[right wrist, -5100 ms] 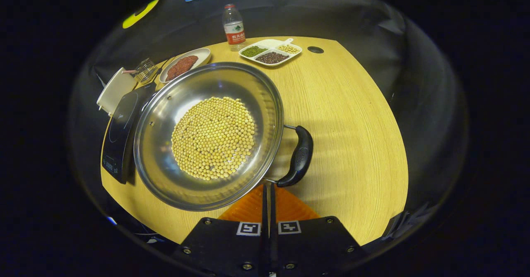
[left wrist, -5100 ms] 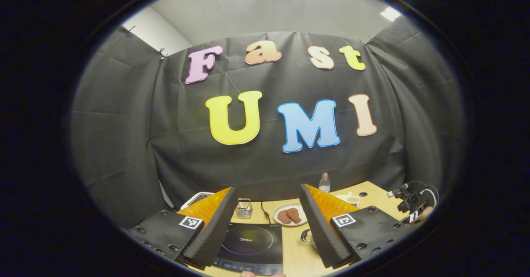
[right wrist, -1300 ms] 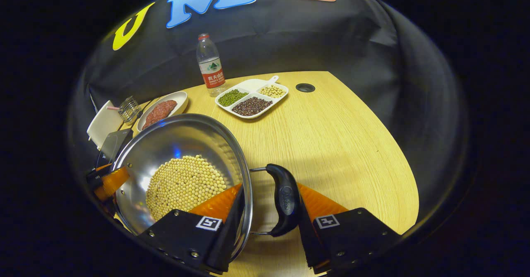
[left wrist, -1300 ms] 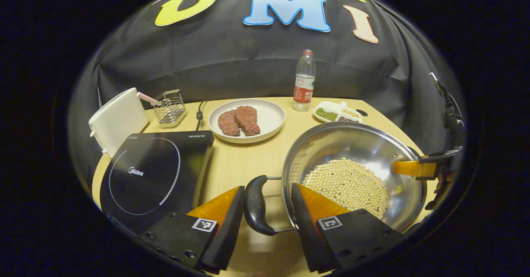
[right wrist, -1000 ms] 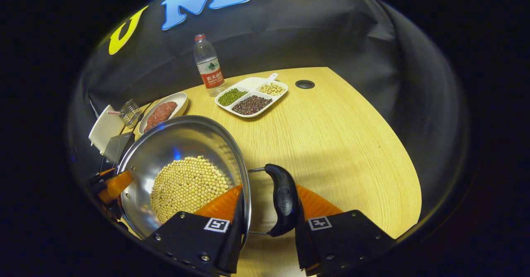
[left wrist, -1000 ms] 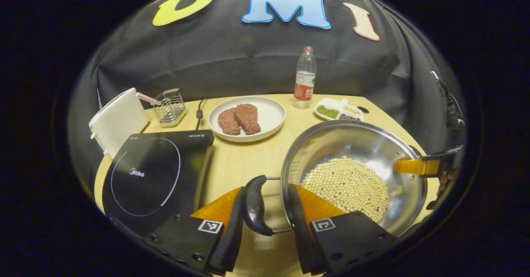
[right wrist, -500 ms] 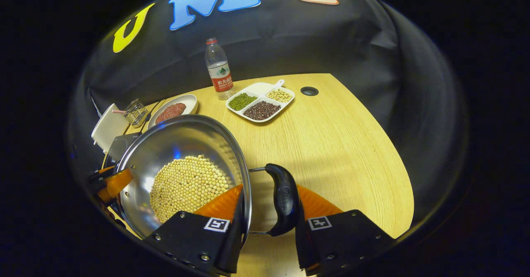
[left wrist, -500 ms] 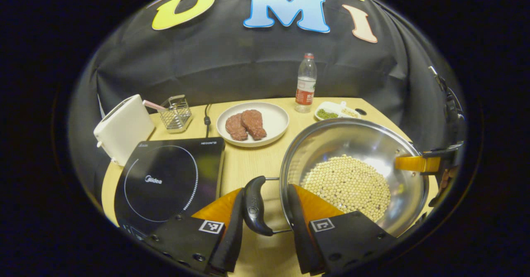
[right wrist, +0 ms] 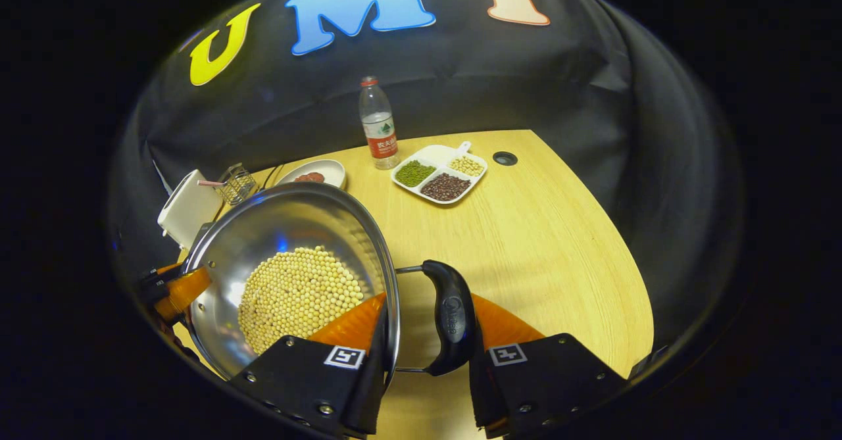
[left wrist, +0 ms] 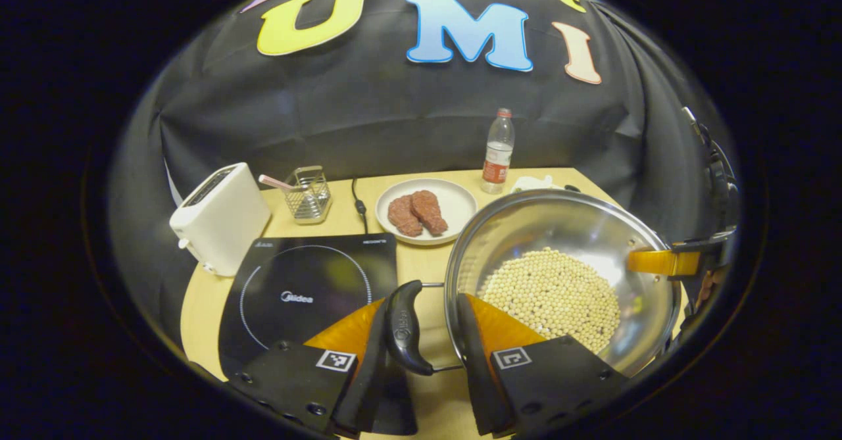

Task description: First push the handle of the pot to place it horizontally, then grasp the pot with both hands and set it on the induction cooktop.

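Beside the pot, nearest the cameras:
Left gripper: its fingers straddled the pot's left handle and rim; whether both pressed on them I could not tell.
Right gripper: it bracketed the right handle and the rim alike, one finger inside the wall, one outside the handle; a firm pinch could not be confirmed.
Far-side sighting: in the left gripper view the right gripper's finger reached over the pot's opposite rim.

Pot: a wide, shallow steel bowl, polished and mirror-bright, with a thin rolled rim. It appeared to sit between the two grippers, just right of the cooktop; whether it was lifted off the table I could not tell.
Handling: rigid but probably weighty, and the smooth steel looked slippery. The moulded dark handles on wire loops seemed the better hold than the bare rim.
Load: soybeans, small, round and loose, covered the bottom. They would likely roll and shift if the pot tipped, so it called for level carrying.

Left of the pot:
Cooktop: a flat, glossy black slab with a ring marked on it, nothing standing on it.

Beyond the pot:
Plate: white, round, bearing two reddish meat pieces.
Bottle: clear plastic, upright.
Divided dish: white, holding green, dark and pale beans.
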{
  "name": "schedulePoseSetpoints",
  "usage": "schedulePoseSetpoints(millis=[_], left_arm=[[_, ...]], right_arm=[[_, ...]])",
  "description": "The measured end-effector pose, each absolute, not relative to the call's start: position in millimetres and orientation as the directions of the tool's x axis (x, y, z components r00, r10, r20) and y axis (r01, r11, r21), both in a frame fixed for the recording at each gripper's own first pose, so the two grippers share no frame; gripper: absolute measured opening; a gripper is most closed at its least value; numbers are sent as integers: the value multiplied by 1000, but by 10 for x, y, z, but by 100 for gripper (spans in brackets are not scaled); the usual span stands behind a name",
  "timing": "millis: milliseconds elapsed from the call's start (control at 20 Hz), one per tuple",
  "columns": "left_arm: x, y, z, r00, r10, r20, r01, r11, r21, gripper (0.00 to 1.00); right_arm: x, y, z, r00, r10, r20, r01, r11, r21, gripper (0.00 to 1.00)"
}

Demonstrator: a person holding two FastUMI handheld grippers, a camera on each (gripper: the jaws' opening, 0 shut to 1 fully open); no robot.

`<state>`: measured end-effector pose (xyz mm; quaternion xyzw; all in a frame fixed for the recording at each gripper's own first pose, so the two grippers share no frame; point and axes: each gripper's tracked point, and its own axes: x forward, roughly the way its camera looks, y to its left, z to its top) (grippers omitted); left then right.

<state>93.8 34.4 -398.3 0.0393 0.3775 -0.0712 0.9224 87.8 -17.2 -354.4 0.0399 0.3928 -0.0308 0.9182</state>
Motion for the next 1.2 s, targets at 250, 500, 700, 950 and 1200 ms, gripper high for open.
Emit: schedulePoseSetpoints(millis=[250, 500, 700, 950, 1200], left_arm=[[879, 893, -3890, 718, -87, -691, 142, 990, 23, 62], [863, 1479, -3829, 724, -56, -688, 117, 992, 43, 62], [885, 1893, -3810, 723, -29, -691, 100, 993, 63, 61], [949, 2301, -3819, 721, -8, -693, 80, 994, 72, 58], [1056, 2711, -3848, 715, 5, -699, 68, 995, 77, 65]], right_arm=[[884, 306, -3498, 689, -17, -725, 65, 997, 38, 54], [879, 833, -3532, 687, 2, -727, 47, 998, 48, 54], [927, 1200, -3593, 684, 18, -729, 39, 997, 61, 54], [1029, 1601, -3625, 682, 30, -730, 26, 997, 66, 54], [1157, 1959, -3686, 680, 38, -732, 24, 997, 73, 54]])
